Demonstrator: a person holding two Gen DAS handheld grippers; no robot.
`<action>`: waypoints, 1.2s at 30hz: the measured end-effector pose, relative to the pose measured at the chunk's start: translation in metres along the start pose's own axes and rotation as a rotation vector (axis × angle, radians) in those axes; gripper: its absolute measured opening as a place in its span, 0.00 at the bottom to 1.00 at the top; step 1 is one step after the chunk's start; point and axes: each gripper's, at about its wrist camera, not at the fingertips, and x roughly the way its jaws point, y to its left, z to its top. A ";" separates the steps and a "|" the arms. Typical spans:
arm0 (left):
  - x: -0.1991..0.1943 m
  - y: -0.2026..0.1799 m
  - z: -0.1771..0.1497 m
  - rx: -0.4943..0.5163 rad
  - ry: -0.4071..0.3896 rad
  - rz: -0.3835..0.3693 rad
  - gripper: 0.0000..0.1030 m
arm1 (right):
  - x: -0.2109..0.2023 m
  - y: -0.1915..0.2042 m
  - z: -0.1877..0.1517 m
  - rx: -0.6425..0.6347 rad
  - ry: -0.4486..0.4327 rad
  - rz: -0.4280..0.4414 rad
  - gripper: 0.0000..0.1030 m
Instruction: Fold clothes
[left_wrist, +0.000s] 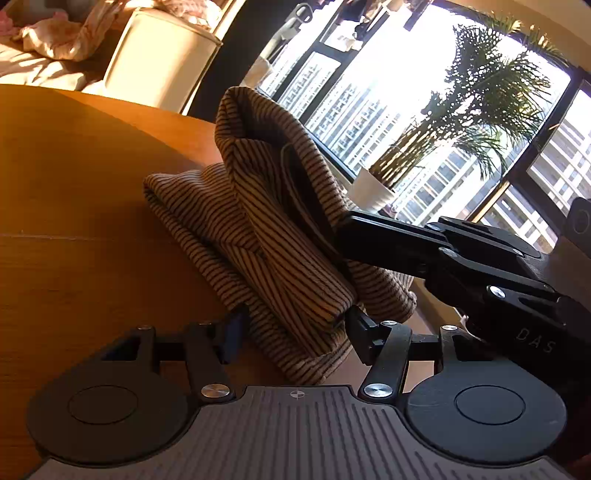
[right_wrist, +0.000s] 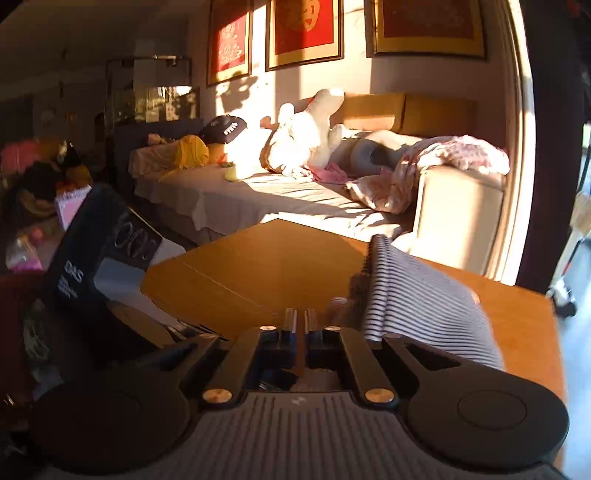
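Cloth first, from the left wrist view: striped garment (left_wrist: 280, 229), soft ribbed knit in tan with thin dark lines, heaped on the wooden table (left_wrist: 74, 258), one thick fold standing up in a rounded peak. Left gripper (left_wrist: 295, 325) clamped on the near end of that fold, pads pressed in from both sides. Right gripper (left_wrist: 347, 229) nosing into the side of the heap, tips hidden by fabric there. Looks like mid-fold, with a bulky layer up and ready to go over.

Over to the right wrist view: tongs together, nothing visible between them, knit just to their right and a bit blurred. Smooth glossy tabletop, so probably slides easily.

Next up, probably: lay the raised fold flat over the lower layers, then flatten the hump. Floppy stuff, so keep it low and slow.
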 end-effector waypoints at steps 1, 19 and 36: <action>0.000 0.001 0.000 -0.004 0.000 0.000 0.62 | -0.003 -0.002 -0.002 -0.015 0.005 -0.027 0.18; 0.000 0.000 -0.002 -0.015 0.002 0.011 0.65 | -0.014 0.014 -0.048 -0.371 0.111 -0.262 0.43; -0.020 -0.004 0.015 -0.026 -0.058 -0.016 0.62 | 0.008 -0.022 -0.040 -0.105 0.003 -0.356 0.19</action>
